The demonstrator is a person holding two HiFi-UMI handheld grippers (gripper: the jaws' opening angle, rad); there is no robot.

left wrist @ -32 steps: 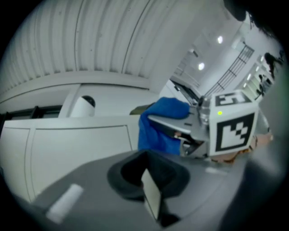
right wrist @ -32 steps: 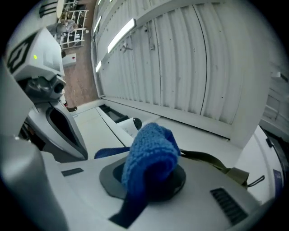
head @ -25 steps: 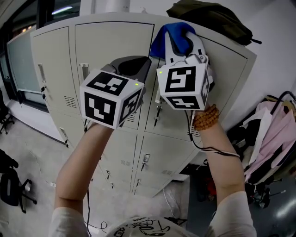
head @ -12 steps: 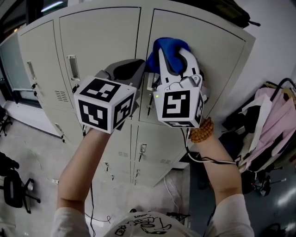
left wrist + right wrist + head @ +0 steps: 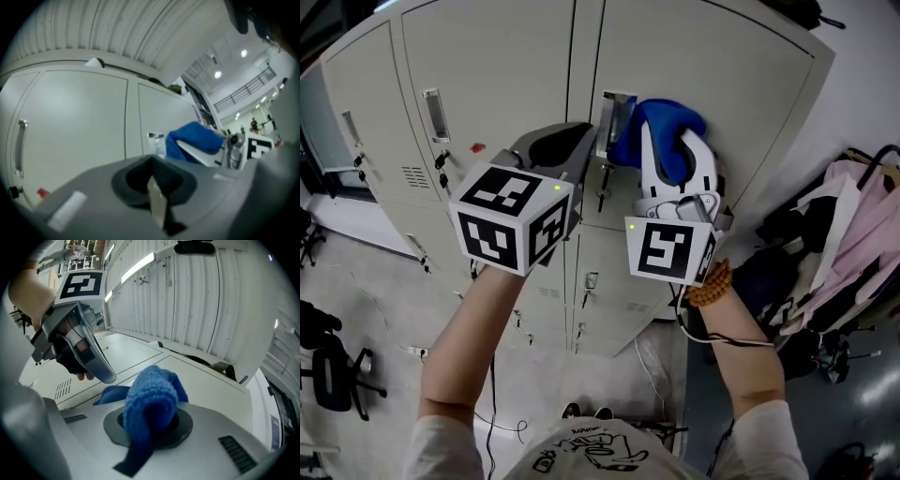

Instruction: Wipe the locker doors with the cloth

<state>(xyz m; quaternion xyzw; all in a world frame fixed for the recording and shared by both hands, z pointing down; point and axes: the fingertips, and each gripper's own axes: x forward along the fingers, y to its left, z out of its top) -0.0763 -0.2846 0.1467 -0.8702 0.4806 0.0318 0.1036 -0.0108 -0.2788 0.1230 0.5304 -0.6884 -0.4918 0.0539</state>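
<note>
The blue cloth [image 5: 673, 120], judged soft, light and limp, is best gripped at its bunched fold. It is clamped in the right gripper [image 5: 664, 155] and pressed against the upper locker door [image 5: 741, 84]. The left gripper [image 5: 558, 148] is held beside it, jaws together on nothing.

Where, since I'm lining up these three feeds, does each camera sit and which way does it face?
Head view: on the person's head, looking steeply down at the lockers; both forearms, left tool and right tool show.
Left gripper view: rides the left tool, looking along its shut jaws at the lockers.
Right gripper view: rides the right tool, looking past the clamped blue cloth over the lockers; the left hand shows.
Shared: each gripper view catches the other tool.
</note>
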